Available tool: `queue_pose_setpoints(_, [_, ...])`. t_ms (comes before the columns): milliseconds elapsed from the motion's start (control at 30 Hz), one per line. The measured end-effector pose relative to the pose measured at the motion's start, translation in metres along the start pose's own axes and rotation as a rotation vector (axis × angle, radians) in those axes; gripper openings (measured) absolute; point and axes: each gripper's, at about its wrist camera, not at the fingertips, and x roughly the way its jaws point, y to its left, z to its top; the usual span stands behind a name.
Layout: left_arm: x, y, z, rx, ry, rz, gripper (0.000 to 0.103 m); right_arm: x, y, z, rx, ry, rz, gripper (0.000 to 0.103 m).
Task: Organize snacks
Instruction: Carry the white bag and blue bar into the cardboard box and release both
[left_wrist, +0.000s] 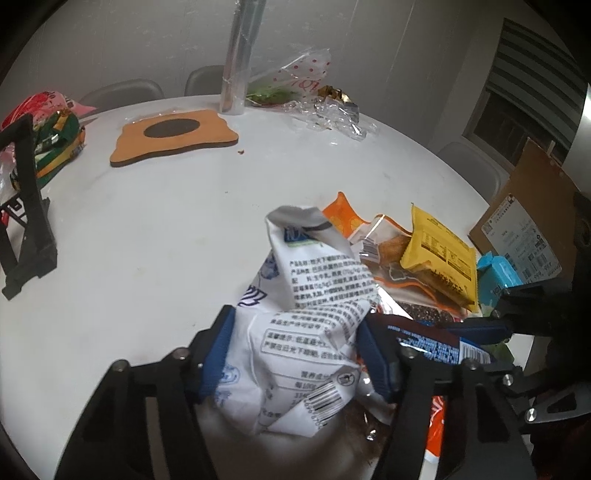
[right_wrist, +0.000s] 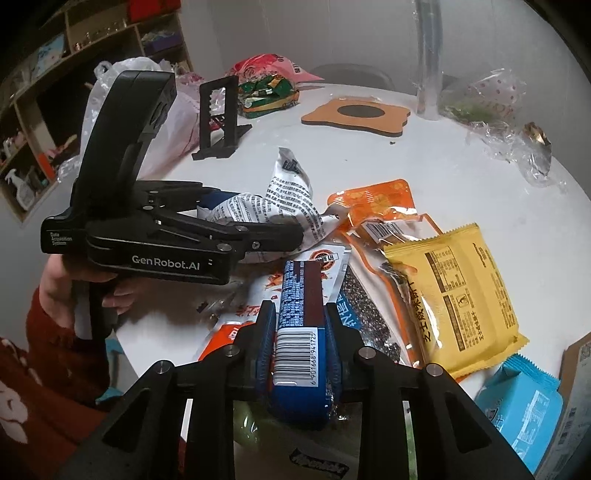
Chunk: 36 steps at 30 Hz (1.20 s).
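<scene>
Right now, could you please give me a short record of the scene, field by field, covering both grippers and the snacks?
surface: white round table
left gripper: closed on crumpled white packet
right gripper: shut on blue snack bar
loose pile: yellow packet, orange packet, light blue packet
far side: green packet, black stand, wooden coaster

Dim, flat indoor light, soft shadows. Mild sheen on white table (left_wrist: 155, 229). Heavy fisheye bending, black vignette corners. Near foreground soft in both views; slight noise, purple cast.
</scene>
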Motion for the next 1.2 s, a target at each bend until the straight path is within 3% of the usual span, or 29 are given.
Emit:
queue_pose_setpoints(100, [-0.003,0.000,0.000,-0.001,-0.004,-0.006,0.050,0.000,0.000,0.000,0.006,0.000,0.002,0.016])
queue_pose_setpoints(300, [-0.013,-0.001,-0.002,-0.013,-0.017,-0.014,0.039,-0.008,0.000,-0.002,0.011,-0.024,-0.009,0.015])
queue_pose_setpoints(567, [-0.033,-0.005,0.001,-0.012,-0.063,-0.015,0.038,-0.031,-0.006,0.000,0.050,-0.072,-0.017,0.015])
queue_pose_setpoints(733, [-0.063,-0.015,0.011,0.009,-0.133,-0.023,0.037,-0.056,-0.002,0.004,0.048,-0.134,-0.035,0.015])
queue_pose_setpoints(967, [-0.109,-0.044,0.036,0.099,-0.234,-0.035,0.037,-0.117,0.003,0.013,0.036,-0.269,-0.081,0.015])
queue_pose_setpoints(1200, [-0.144,-0.107,0.071,0.253,-0.285,-0.136,0.037,-0.199,-0.008,0.013,0.054,-0.426,-0.154,0.015])
